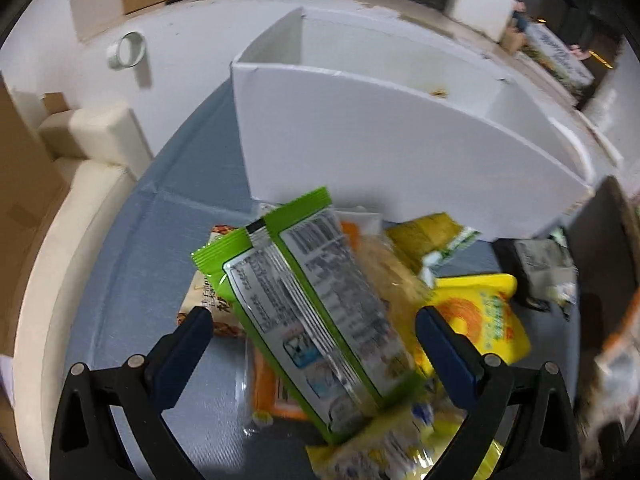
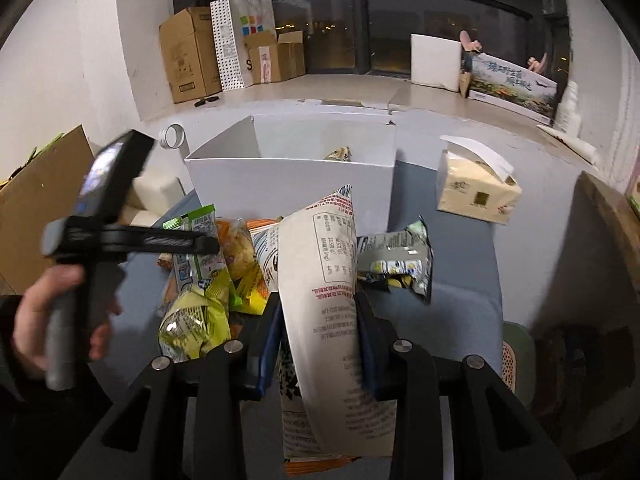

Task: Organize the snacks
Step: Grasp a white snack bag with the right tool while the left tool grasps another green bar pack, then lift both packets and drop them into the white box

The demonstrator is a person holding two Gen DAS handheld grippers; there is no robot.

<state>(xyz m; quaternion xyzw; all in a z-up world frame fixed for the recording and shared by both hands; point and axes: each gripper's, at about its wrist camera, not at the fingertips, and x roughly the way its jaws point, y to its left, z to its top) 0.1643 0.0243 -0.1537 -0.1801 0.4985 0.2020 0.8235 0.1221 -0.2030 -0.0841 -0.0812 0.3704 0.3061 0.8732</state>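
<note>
A pile of snack packets lies on the blue-grey table in front of a white open box (image 1: pixel 360 152), also in the right wrist view (image 2: pixel 288 184). My left gripper (image 1: pixel 314 330) is open, its fingers either side of a green packet (image 1: pixel 312 320) that lies back side up on the pile. The left gripper also shows from the side in the right wrist view (image 2: pixel 160 240). My right gripper (image 2: pixel 318 332) is shut on a white packet (image 2: pixel 324 304) with red print, held upright above the table. One packet (image 2: pixel 339 155) sits inside the box.
A yellow packet (image 1: pixel 476 320) and a dark packet (image 2: pixel 396 260) lie beside the pile. A tissue box (image 2: pixel 476 188) stands right of the white box. A tape roll (image 2: pixel 173 136), cardboard boxes (image 2: pixel 188 56) and a paper bag (image 2: pixel 244 36) are behind.
</note>
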